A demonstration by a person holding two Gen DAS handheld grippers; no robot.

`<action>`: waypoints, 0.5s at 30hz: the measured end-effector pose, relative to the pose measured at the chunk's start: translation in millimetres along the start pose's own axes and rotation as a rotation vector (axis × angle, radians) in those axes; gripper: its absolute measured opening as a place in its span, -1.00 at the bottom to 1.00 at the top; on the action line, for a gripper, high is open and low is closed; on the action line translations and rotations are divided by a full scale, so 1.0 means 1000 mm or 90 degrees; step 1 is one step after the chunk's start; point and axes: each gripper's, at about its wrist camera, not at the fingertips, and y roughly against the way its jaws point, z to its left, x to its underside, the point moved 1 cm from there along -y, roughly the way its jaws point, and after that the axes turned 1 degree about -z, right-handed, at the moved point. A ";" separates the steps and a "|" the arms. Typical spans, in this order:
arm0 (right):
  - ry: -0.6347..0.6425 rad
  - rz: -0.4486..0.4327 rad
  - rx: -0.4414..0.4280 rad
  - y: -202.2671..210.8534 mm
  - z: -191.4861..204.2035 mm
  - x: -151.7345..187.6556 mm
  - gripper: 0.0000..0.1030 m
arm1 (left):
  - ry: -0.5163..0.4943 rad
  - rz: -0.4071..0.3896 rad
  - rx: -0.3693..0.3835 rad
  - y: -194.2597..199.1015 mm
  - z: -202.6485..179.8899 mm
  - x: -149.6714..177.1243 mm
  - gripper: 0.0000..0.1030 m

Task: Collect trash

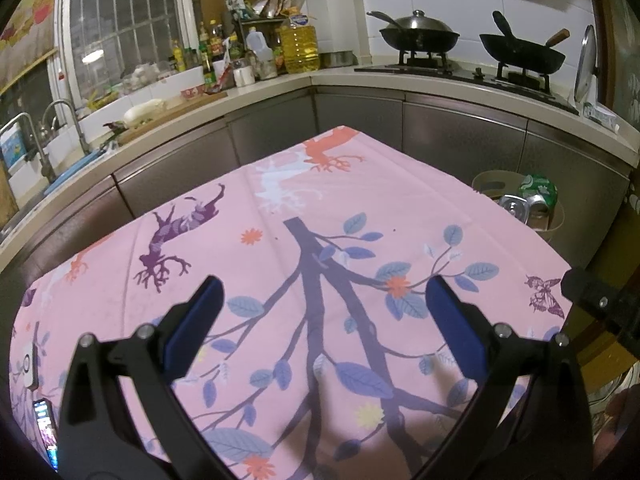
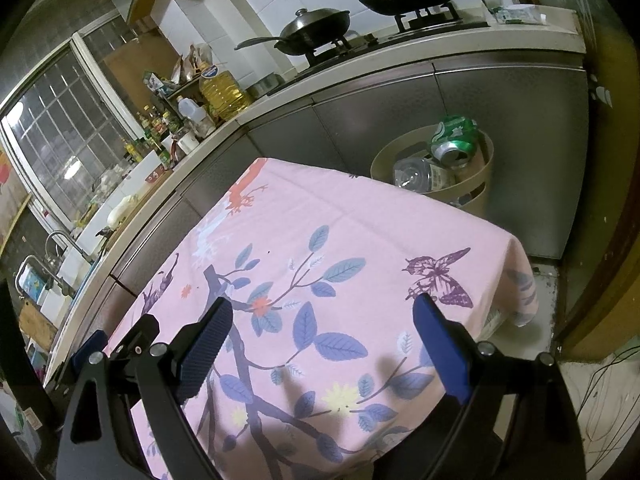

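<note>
A beige waste bin (image 2: 384, 160) stands on the floor past the table's far right corner; it also shows in the left wrist view (image 1: 486, 178). In it lie a crushed green can (image 2: 454, 138) (image 1: 538, 192) and a clear plastic bottle (image 2: 416, 174). A silver can top (image 1: 514, 204) shows in the left wrist view. My left gripper (image 1: 324, 292) is open and empty above the pink floral tablecloth (image 1: 280, 220). My right gripper (image 2: 322, 312) is open and empty above the same cloth (image 2: 360, 220), near its right edge. I see no trash on the cloth.
A phone (image 1: 46, 428) and a white device (image 1: 29, 364) lie at the table's left edge. The kitchen counter (image 1: 340, 76) wraps behind, with two woks (image 1: 418, 34) on the stove, bottles (image 1: 298, 46) in the corner and a sink faucet (image 1: 60, 120) at left.
</note>
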 end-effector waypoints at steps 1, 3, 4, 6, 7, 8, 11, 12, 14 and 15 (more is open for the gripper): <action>0.000 0.001 0.000 0.000 0.000 0.000 0.71 | 0.000 -0.001 0.000 0.000 0.000 0.000 0.88; 0.002 0.003 -0.001 0.000 0.002 0.002 0.71 | 0.001 -0.001 0.000 0.000 0.001 -0.001 0.88; 0.003 0.004 -0.001 -0.001 0.002 0.002 0.71 | 0.001 0.000 -0.001 0.000 0.001 -0.001 0.88; 0.001 0.003 0.000 -0.001 0.003 0.002 0.71 | 0.002 0.000 0.000 0.000 0.001 -0.001 0.88; -0.002 0.003 0.001 -0.001 0.003 0.003 0.71 | 0.002 0.001 0.001 0.000 0.001 -0.001 0.88; -0.004 0.003 0.001 -0.001 0.003 0.003 0.71 | 0.001 0.000 0.001 0.000 0.001 0.000 0.88; -0.006 0.004 0.001 -0.002 0.002 0.005 0.71 | -0.001 -0.001 0.001 0.000 0.000 0.000 0.88; -0.005 0.004 0.000 -0.002 0.002 0.005 0.71 | -0.001 -0.001 0.000 0.001 0.001 -0.001 0.88; -0.005 0.005 0.000 -0.002 0.002 0.005 0.71 | -0.001 0.000 0.000 0.000 0.001 -0.001 0.88; -0.005 0.005 0.000 -0.002 0.002 0.005 0.71 | 0.000 -0.001 0.000 0.001 0.000 0.000 0.88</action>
